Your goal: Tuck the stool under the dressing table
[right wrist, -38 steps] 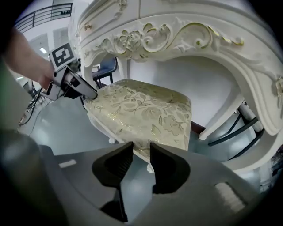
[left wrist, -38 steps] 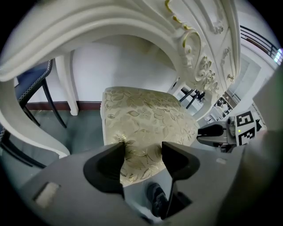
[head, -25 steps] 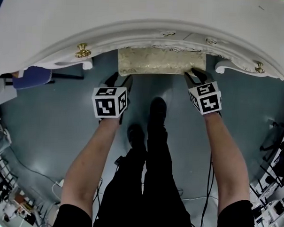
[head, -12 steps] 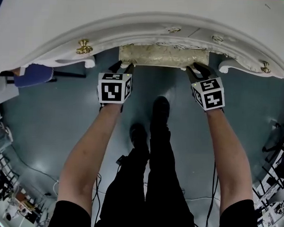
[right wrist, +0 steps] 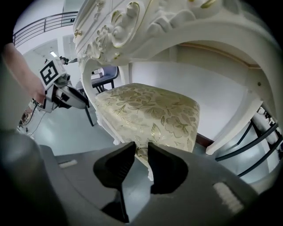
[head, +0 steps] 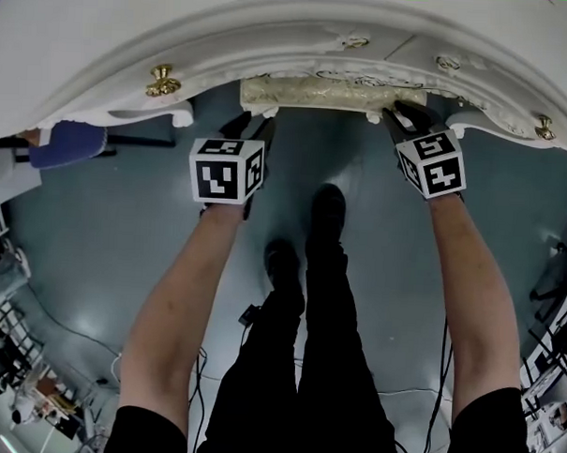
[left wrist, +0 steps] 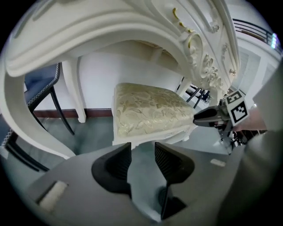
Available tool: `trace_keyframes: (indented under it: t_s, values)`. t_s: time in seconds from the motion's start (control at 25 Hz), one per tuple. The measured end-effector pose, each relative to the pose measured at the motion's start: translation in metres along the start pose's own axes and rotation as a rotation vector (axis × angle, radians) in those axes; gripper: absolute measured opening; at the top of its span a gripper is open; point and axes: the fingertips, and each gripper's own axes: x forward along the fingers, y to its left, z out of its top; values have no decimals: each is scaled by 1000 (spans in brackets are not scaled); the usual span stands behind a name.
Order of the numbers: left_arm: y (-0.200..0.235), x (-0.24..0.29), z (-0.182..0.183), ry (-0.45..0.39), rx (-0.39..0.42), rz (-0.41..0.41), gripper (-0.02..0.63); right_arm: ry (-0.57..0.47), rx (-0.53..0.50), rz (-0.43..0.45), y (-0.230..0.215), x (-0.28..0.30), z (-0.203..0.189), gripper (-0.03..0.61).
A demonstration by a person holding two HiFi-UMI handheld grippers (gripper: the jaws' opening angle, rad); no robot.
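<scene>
Head view first: the stool (head: pixel 308 93) sat mostly under the curved front of the white dressing table (head: pixel 179 38), and we could only see a strip of its gold floral seat. The left gripper (head: pixel 254 128) pointed at the left end of that strip and the right gripper (head: pixel 398 118) sat at its right corner. The only print we could make out was the black-and-white square patterns on the marker cubes (head: pixel 227 171), nothing readable as words.

In the left gripper view, the left gripper (left wrist: pixel 142 152) had its fingers (left wrist: pixel 118 161) apart. We saw bare floor in the gap, and the stool (left wrist: pixel 148 110) had its front edge just past the tips. The right gripper (left wrist: pixel 199 119) was at the seat's far corner, under the dressing table (left wrist: pixel 88 31).

In the right gripper view, the right gripper (right wrist: pixel 141 152) was closing and only a narrow gap was left. The near corner of the stool (right wrist: pixel 150 110) sat right at the tips, but we couldn't tell if the pads actually pressed on it. The left gripper (right wrist: pixel 82 103) was off by the other side of the seat.
</scene>
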Motion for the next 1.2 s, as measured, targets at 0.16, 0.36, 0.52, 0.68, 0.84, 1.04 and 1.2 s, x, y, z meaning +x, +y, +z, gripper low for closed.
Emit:
trace_keyframes:
  t_s: [0.16, 0.36, 0.52, 0.68, 0.84, 1.04, 1.2]
  values:
    - [-18, -14, -16, 24, -18, -65, 175, 1, 39, -40, -16, 8, 11, 100]
    - [-38, -42, -15, -2, -71, -127, 156, 46, 66, -101, -18, 6, 16, 104]
    - [-45, -62, -4, -26, -77, -153, 141, 103, 56, -91, -16, 9, 14, 107]
    - [-45, -66, 16, -80, -65, -152, 115, 110, 75, -115, -24, 10, 13, 107]
    - [-54, -79, 27, -111, -60, -168, 109, 40, 213, -65, 12, -21, 17, 101]
    - [-101, -158, -2, -58, -47, -273, 109, -26, 240, 65, 124, -137, -10, 41]
    - [-130, -229, 8, -80, 53, -258, 92, 60, 154, 155, 184, -213, -23, 35]
